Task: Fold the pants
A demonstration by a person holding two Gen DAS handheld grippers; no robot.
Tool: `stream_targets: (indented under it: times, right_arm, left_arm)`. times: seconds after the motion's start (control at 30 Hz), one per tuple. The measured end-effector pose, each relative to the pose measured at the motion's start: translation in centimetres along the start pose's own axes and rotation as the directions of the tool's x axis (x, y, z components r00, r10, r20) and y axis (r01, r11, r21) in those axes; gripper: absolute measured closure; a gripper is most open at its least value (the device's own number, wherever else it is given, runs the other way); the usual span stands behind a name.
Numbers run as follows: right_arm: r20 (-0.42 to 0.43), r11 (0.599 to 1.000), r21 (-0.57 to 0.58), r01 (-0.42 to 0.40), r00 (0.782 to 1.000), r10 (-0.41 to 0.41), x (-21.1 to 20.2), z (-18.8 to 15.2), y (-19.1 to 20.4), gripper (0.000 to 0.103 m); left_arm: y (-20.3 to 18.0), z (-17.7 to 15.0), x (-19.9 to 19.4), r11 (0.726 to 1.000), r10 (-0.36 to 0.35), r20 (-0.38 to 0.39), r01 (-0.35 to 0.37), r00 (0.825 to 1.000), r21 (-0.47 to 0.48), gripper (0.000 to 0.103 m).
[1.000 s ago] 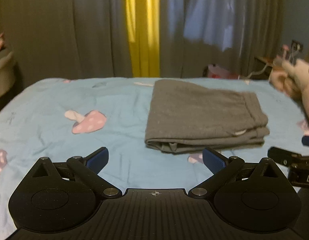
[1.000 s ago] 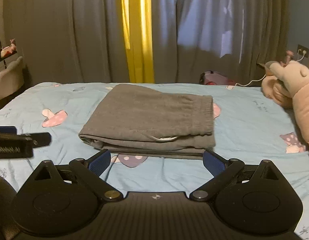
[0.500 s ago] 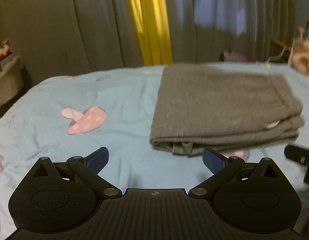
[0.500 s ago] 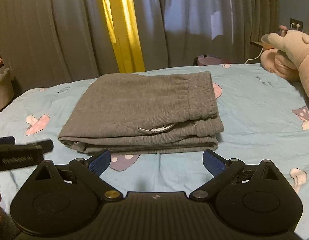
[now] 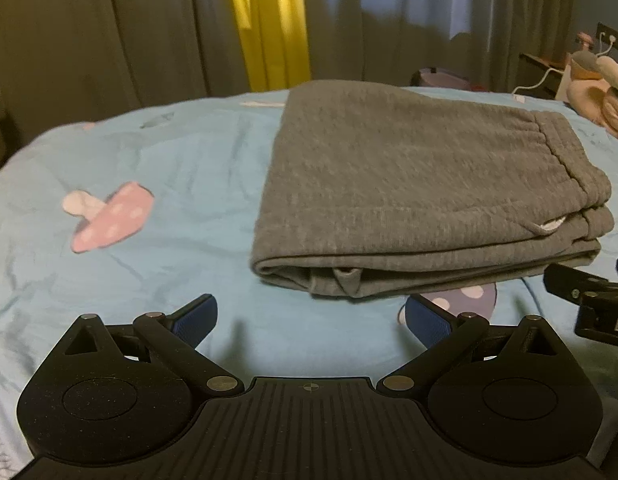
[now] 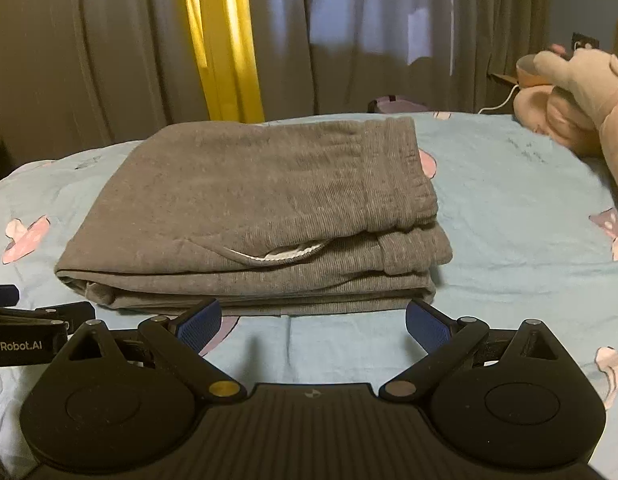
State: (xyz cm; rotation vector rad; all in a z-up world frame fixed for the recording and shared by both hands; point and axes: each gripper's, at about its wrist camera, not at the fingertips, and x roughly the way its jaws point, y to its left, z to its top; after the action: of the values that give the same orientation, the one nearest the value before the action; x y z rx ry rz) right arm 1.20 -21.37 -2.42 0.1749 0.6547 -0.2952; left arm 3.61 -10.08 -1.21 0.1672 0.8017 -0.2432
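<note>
Grey pants (image 5: 409, 184) lie folded into a thick rectangle on the light blue bedsheet (image 5: 169, 200), waistband to the right, a white drawstring loop showing at the front. They also show in the right wrist view (image 6: 261, 208). My left gripper (image 5: 311, 316) is open and empty, just in front of the pants' near left corner. My right gripper (image 6: 313, 320) is open and empty, close to the pants' near edge. Each gripper shows at the edge of the other's view.
The sheet has pink mushroom prints (image 5: 109, 218). A pink plush toy (image 6: 573, 92) lies at the far right of the bed. Grey and yellow curtains (image 6: 221, 40) hang behind the bed. A cable and wall socket (image 5: 609, 36) are at the back right.
Both grippers have moved closer to the folded pants, which now fill more of each view. Both stay open and empty. The pants have not moved.
</note>
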Motion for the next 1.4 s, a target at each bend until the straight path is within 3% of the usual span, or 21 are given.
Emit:
stream_targets:
  times: [0.3,1.4]
  right_arm:
    - [0.009,0.998,-0.056,0.017,1.000,-0.016,0.8,-0.2,0.8,0.004]
    - [-0.017,0.999,-0.024,0.039,0.999,-0.039,0.9,-0.4,0.5,0.004]
  left_arm:
    - [0.9,-0.1,1.3,0.998,-0.013,-0.030,0.012,0.999,-0.055,0.000]
    - [0.4,-0.3,0.8,1.000,-0.013,-0.034,0.012,0.999,-0.027,0.000]
